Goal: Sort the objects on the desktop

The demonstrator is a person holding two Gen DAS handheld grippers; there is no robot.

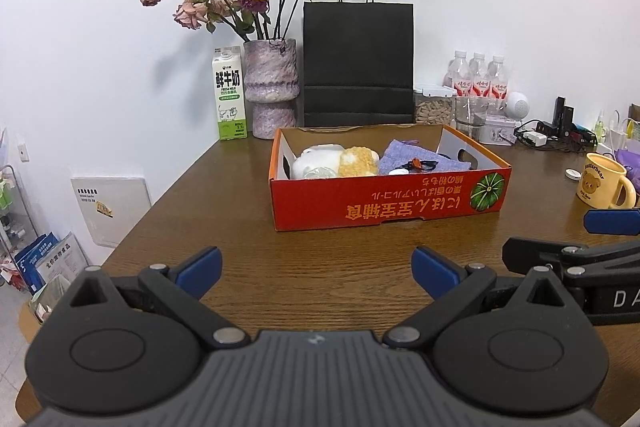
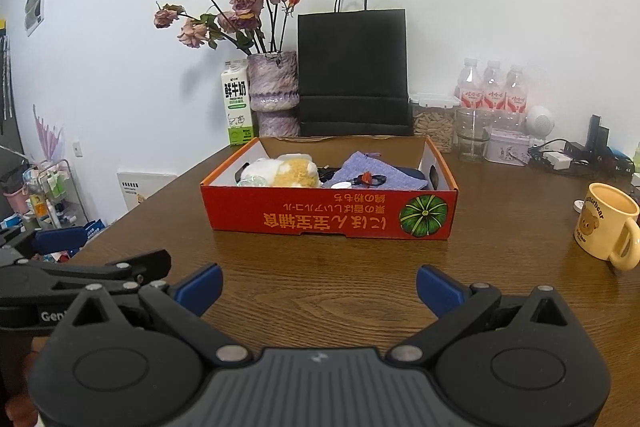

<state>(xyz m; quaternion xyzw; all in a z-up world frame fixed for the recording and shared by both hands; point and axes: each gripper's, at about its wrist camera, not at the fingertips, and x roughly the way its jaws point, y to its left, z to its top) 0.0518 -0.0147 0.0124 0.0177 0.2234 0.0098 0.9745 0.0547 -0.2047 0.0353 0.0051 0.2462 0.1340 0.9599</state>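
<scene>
Nearest in the left wrist view, the left gripper (image 1: 316, 273) hangs low over the wooden table (image 1: 240, 267) with its blue-padded fingers (image 1: 200, 267) spread wide and nothing between them. The right gripper (image 2: 319, 287) sits the same way in its own view, fingers (image 2: 438, 289) spread apart and empty over bare wood. The two tools lie side by side: part of the right one shows at 3 o'clock in the left view, and part of the left one at 9 o'clock in the right view.

Further out, toward 12 o'clock from both grippers, an open red cardboard box (image 1: 390, 203) rests on the table, its printed side with a green pumpkin picture facing the cameras. Inside it lie a white and yellow plush toy (image 1: 336, 161) at the left, a lilac knitted cloth (image 1: 416, 157) at the right, and a small dark item with an orange spot (image 1: 418, 163) on top of the cloth; what it is cannot be told.

At 3 o'clock, well apart from the box, a yellow bear mug (image 2: 608, 223) stands upright.

Along the wall behind the box stand a milk carton (image 1: 229, 93), a mottled purple vase of dried roses (image 1: 272, 87), a black paper bag (image 1: 358, 61), and three pink-labelled bottles (image 1: 478, 77).
</scene>
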